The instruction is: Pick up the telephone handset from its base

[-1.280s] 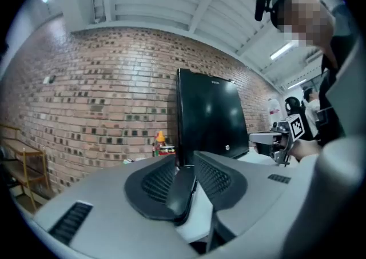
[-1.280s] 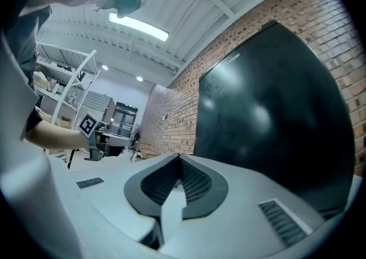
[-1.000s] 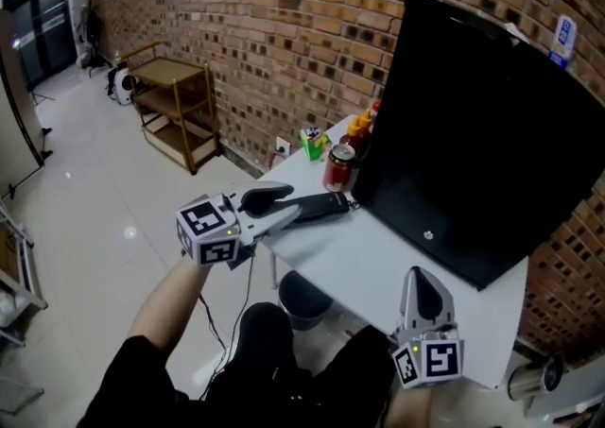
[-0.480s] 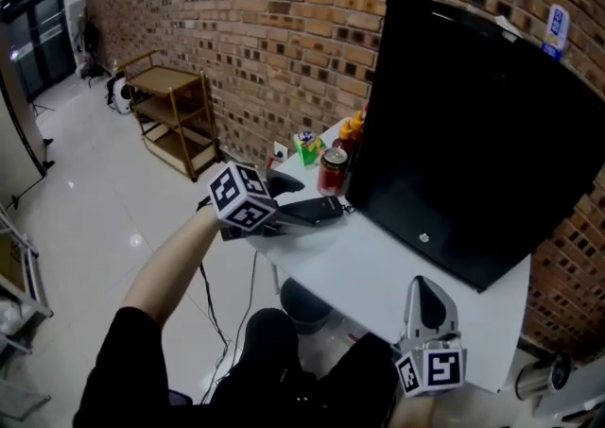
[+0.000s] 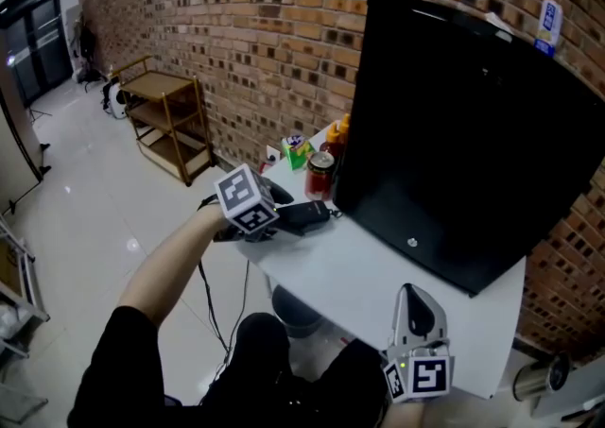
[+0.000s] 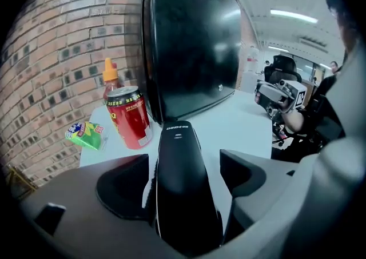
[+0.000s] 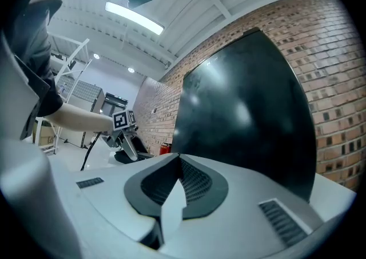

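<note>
1. The handset (image 6: 178,195) lies at the left end of the bench (image 5: 378,270), close to its front edge. Open floor lies beyond that end.
2. Your left gripper (image 5: 269,212) straddles it. Its jaws are opening and stand wide, with the handset between them and a gap showing on each side.
3. Just past the handset's far end stands a red can (image 6: 128,118), with a green packet (image 6: 86,135) and a sauce bottle (image 6: 110,78) towards the brick wall.
4. The big black screen (image 5: 454,133) walls off the back of the bench, leaving only a front strip bare.
5. Your right gripper (image 5: 417,299) sits at the front edge, well apart from the handset, with its jaws pressed together on nothing.
6. The head view hides the left jaws under the marker cube, and only the left gripper view shows those gaps.
</note>
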Action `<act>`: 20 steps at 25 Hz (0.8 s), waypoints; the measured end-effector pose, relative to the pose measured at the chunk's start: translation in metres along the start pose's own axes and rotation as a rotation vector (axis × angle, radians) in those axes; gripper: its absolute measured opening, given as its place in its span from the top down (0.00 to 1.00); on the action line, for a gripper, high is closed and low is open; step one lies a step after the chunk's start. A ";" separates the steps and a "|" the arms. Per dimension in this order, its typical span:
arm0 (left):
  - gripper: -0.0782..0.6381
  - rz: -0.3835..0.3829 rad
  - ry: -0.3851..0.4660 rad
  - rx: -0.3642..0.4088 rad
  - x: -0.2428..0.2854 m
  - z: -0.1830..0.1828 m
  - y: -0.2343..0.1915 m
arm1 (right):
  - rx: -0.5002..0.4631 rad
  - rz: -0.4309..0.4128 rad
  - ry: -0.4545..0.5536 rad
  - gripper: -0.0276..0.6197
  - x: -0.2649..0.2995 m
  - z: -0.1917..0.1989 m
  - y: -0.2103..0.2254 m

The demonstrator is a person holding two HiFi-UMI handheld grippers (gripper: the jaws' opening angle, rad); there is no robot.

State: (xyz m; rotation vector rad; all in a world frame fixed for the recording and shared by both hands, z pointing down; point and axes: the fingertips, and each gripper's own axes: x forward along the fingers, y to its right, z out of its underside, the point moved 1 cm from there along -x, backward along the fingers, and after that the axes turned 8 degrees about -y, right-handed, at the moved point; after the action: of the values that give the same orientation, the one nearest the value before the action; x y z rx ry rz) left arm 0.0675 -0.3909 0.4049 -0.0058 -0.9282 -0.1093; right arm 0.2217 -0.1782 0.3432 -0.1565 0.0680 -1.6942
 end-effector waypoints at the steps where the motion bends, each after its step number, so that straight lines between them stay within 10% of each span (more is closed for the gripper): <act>1: 0.35 -0.007 -0.016 -0.001 0.001 0.001 -0.001 | 0.000 -0.003 0.000 0.94 0.000 0.000 0.000; 4: 0.52 -0.035 -0.034 -0.012 0.003 0.002 -0.005 | -0.011 -0.016 -0.011 0.94 0.001 0.001 -0.003; 20: 0.53 -0.059 0.149 -0.035 -0.023 -0.007 -0.008 | -0.015 -0.012 -0.027 0.94 0.004 0.001 -0.004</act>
State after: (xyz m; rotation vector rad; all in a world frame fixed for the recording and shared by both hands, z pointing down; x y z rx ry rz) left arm 0.0587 -0.3973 0.3821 -0.0022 -0.7777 -0.1782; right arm 0.2177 -0.1819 0.3452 -0.1910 0.0593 -1.7035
